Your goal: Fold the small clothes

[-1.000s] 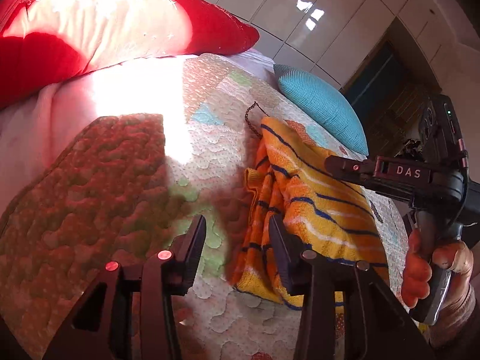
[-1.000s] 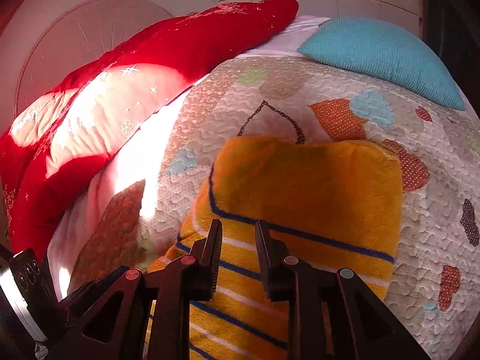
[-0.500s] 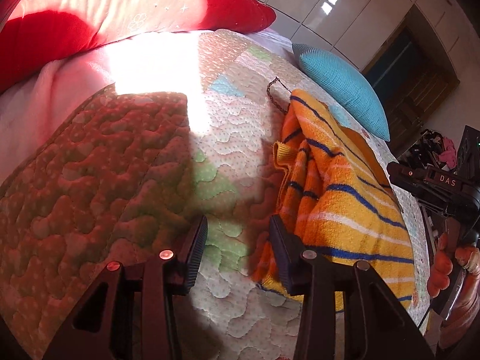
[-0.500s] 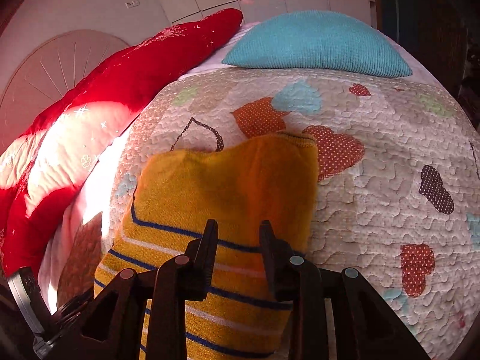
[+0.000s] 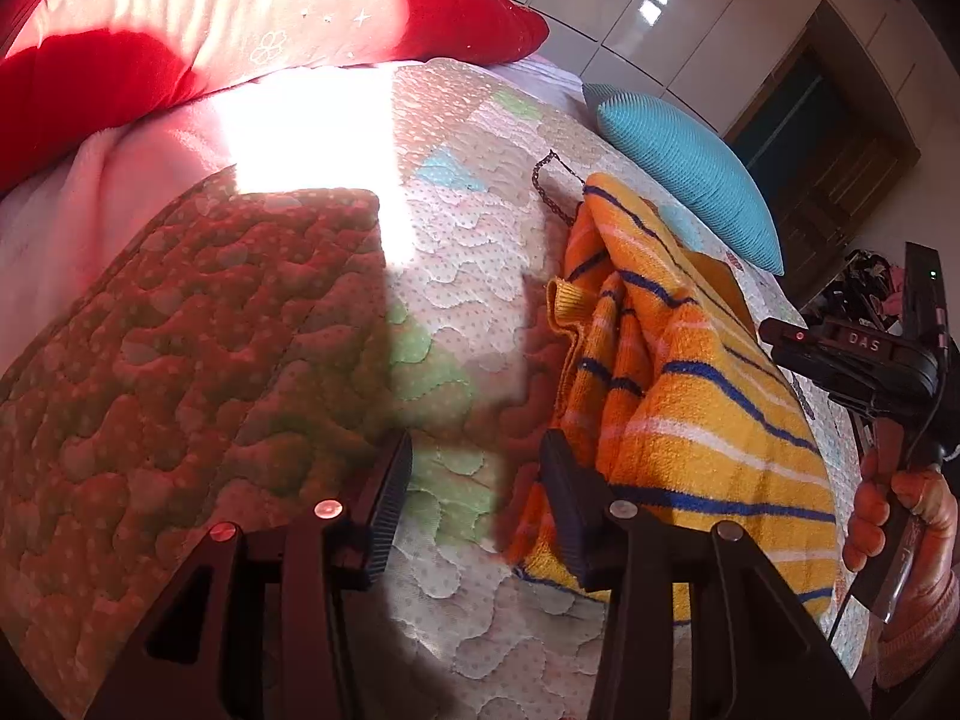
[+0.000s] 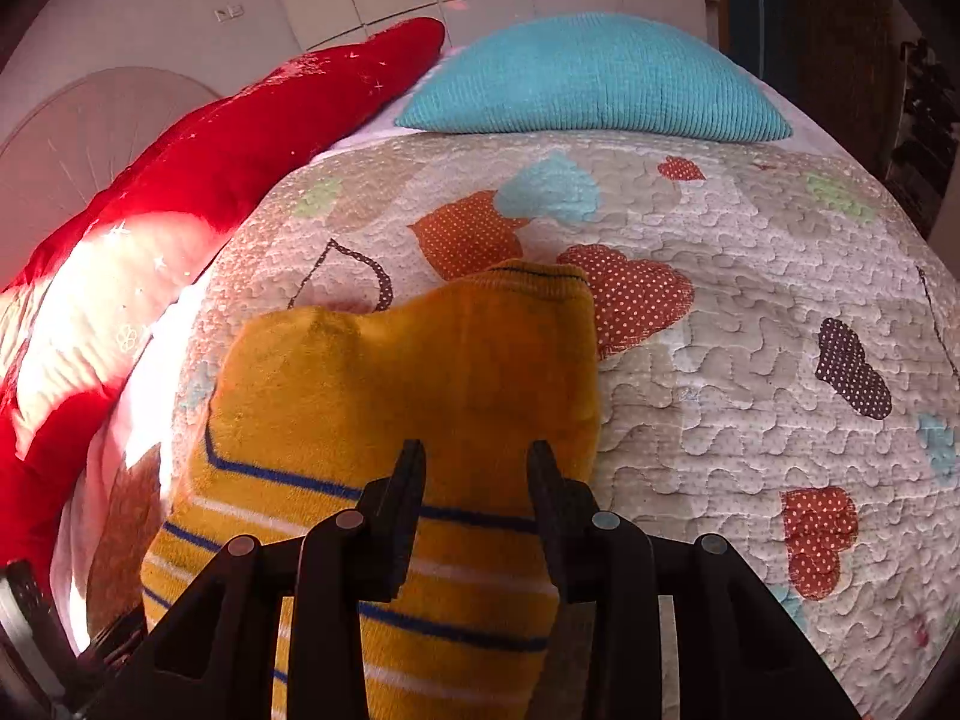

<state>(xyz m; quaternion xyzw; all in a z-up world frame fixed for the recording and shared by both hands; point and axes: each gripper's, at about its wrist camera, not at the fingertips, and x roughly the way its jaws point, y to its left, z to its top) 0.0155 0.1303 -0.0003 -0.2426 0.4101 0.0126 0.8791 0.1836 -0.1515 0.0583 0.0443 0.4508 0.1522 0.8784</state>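
A small orange-yellow garment with blue and white stripes point(image 5: 708, 414) lies partly folded on the patchwork quilt point(image 5: 468, 276), bunched along its left edge. My left gripper point(image 5: 477, 480) is open and empty, low over the quilt just left of the garment. My right gripper point(image 6: 477, 474) is open and empty above the garment point(image 6: 408, 396), whose plain orange end points away from me. The right gripper body point(image 5: 852, 354) and the hand holding it show at the right of the left wrist view.
A red pillow point(image 5: 180, 30) lies along the far left of the bed. A turquoise pillow point(image 6: 594, 84) sits at the head. Bright sun falls on a pink blanket point(image 5: 120, 162). A dark doorway point(image 5: 828, 138) stands beyond the bed.
Both grippers have pulled back from the garment. The right gripper's jaws have opened wider and it has swung right, so the garment's far end now shows narrower.
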